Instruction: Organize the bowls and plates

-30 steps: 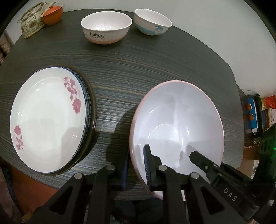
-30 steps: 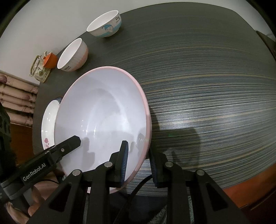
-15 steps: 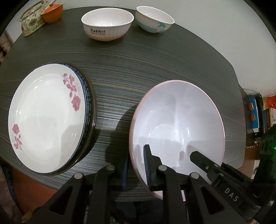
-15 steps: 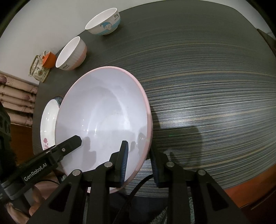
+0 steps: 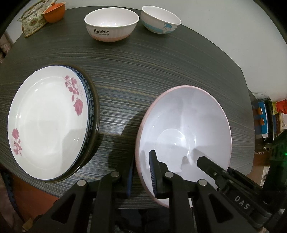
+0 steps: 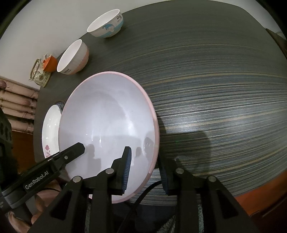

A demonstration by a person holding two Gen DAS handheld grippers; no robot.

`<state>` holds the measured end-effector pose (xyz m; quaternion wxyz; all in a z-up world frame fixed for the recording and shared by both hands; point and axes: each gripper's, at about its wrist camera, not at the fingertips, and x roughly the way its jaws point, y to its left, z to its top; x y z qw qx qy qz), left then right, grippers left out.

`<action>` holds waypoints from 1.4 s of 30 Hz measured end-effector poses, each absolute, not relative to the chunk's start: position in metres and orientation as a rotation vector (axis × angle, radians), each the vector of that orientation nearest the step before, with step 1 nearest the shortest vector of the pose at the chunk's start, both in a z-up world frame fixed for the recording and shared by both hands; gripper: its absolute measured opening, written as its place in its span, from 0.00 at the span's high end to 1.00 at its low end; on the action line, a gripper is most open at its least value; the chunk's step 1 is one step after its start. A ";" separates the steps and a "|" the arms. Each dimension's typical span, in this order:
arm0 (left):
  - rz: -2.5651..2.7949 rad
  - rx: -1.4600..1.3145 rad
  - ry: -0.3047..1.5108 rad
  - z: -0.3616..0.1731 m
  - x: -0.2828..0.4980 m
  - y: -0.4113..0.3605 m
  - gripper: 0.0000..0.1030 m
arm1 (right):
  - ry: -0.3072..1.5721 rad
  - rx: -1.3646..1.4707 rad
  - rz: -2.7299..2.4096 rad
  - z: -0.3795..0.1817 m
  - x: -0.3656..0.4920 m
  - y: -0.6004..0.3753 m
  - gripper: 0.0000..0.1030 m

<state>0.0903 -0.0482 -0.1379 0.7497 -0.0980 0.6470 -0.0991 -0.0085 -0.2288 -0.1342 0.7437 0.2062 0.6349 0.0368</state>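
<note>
Taking the big bowl as the landmark, going left to right in the left wrist view. Far off its upper left, at the tabletop's back corner, sit a patterned teapot and an orange cup, touching. Directly left of the big bowl, apart from it, lies a stack of plates: a white plate with pink roses on top, a blue-patterned rim showing under it, a dark one at the bottom. Behind the big bowl, well apart, stand two small bowls side by side: the Rabbit bowl and, to its right, a bowl with a blue band.

The big bowl itself (white inside, pink outside) sits near the tabletop's front edge. The left tongs pinch its near-left rim, one finger inside and one outside, pressed close on the wall.

The right tongs straddle the bowl's near-right rim; their jaws are opening, and the inner pad stands clear of the wall, the rim between the fingers. The outer finger's contact is hard to judge.
</note>
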 end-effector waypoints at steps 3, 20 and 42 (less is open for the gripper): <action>-0.219 -0.218 1.411 -0.137 0.090 -0.046 0.84 | 1.377 0.450 0.081 -0.132 -0.009 -0.228 0.64; -0.214 -0.256 1.398 -0.131 0.093 -0.028 0.74 | 1.317 0.474 0.064 -0.119 -0.002 -0.238 0.48; -0.187 -0.315 1.305 -0.097 0.113 0.017 0.54 | 1.187 0.366 0.100 -0.064 0.038 -0.247 0.41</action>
